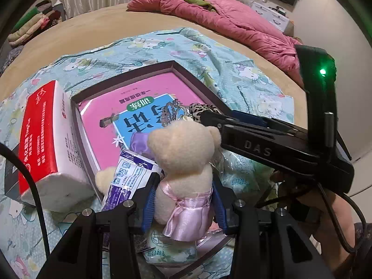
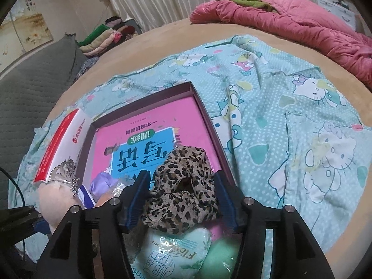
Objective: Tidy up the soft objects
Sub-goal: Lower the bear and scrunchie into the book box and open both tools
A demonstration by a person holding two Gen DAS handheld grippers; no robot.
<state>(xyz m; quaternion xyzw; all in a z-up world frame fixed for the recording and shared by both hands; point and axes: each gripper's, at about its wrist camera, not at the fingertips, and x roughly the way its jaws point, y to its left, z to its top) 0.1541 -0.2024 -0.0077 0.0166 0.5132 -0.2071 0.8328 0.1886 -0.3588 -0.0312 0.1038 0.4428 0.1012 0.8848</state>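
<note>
Packing step in hand: the left gripper (image 1: pixel 183 205) has its fingers pinching one cream teddy bear (image 1: pixel 183 160) in a pink dress at lower centre, over the one shallow box (image 1: pixel 179 66). The right gripper (image 2: pixel 181 200) stands spread around one leopard-print scrunchie (image 2: pixel 183 183) (pads seemingly clear of it). Next, I judge, lower the bear in, then release. Also one red-and-white tissue pack (image 1: pixel 44 139)
</note>
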